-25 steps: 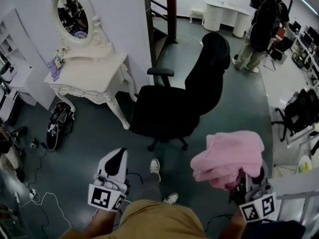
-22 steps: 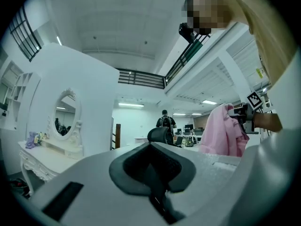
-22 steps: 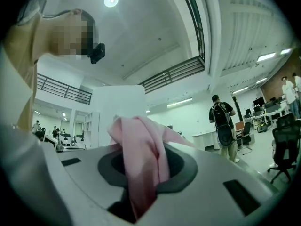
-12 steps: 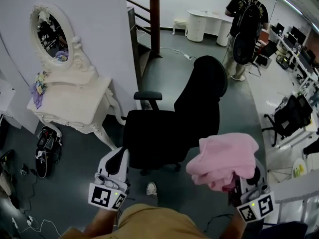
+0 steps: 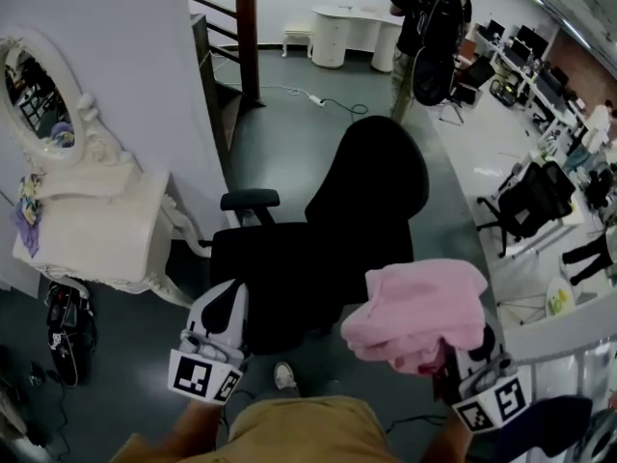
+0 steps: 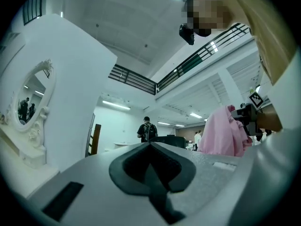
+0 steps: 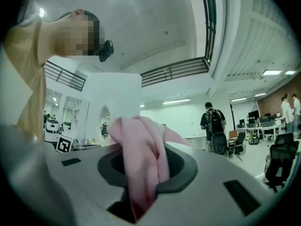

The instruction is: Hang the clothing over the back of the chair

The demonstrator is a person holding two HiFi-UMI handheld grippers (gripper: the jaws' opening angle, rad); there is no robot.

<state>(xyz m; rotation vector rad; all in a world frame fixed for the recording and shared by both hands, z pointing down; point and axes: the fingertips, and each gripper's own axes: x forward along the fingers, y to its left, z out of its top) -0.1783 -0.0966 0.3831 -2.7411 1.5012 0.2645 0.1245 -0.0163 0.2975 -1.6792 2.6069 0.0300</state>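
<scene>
While right gripper clamps pink clothing short of the chair, left gripper sits clenched empty; draping remains.

No text, brand, number or sign can be read. Only black-and-white square marker patterns are seen on the cube of the left gripper and the cube of the right gripper.
</scene>
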